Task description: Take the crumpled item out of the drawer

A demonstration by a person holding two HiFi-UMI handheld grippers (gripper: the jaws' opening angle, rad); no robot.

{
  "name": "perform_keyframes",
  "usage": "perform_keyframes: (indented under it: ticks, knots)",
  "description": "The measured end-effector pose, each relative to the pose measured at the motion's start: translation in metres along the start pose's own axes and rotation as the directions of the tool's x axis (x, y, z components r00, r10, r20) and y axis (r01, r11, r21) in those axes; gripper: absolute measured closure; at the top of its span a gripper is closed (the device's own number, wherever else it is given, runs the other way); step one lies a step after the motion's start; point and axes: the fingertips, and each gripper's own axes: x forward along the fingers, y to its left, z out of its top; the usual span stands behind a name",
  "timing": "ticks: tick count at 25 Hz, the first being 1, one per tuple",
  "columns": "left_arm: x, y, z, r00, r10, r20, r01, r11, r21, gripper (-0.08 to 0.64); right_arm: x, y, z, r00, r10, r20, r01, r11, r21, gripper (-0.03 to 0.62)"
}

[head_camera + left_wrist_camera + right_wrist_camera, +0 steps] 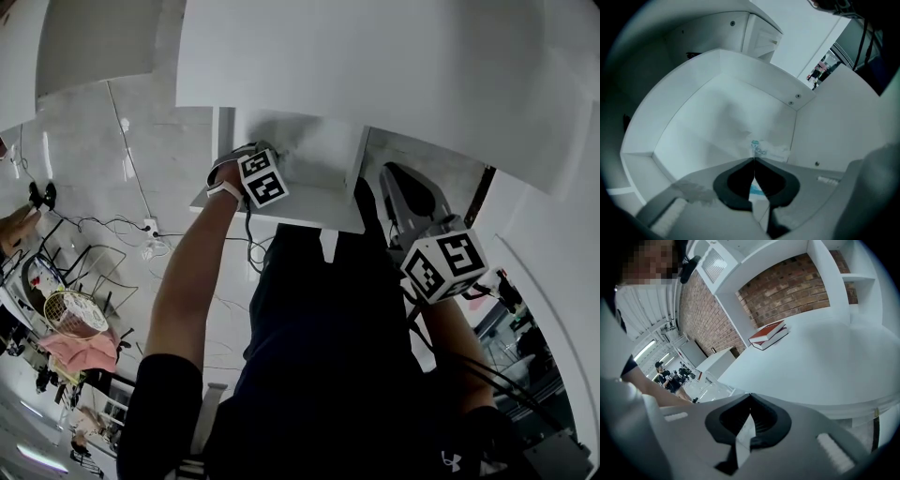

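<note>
The white drawer stands pulled open in front of the person. My left gripper reaches down into it, and its marker cube shows at the drawer's left wall. The crumpled item, white with teal print, lies at the drawer's right inner corner. The left jaws are closed with their tips on its near edge, and more of it shows through the gap behind the tips. My right gripper is held outside the drawer, to its right, shut with nothing in it.
A white tabletop carries a red book before a brick wall with white shelves. On the floor to the left lie cables, a power strip and a badminton racket.
</note>
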Motion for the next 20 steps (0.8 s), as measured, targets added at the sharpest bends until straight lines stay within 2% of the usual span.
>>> perform_keyframes:
  ticks: [4,12,16,20]
  knots:
    - [-0.014,0.003,0.003,1.0,0.019,0.019,-0.018,0.999,-0.033,0.557,-0.002,0.004,0.003,1.0,0.01,0.004,-0.01,1.0,-0.013,0.589]
    - [-0.052,0.014,0.008,0.991,0.101,0.089,-0.089,0.988,-0.129,0.557,-0.007,0.026,0.019,0.998,0.064,0.019,-0.063,0.996,-0.07,0.589]
    - [-0.083,0.014,0.022,0.964,0.169,0.207,-0.121,0.966,-0.227,0.557,-0.012,0.033,0.022,0.996,0.086,0.026,-0.083,0.992,-0.097,0.589]
    - [-0.114,0.009,0.027,0.925,0.236,0.298,-0.122,0.927,-0.355,0.557,-0.019,0.042,0.024,0.994,0.104,0.033,-0.099,0.988,-0.12,0.589]
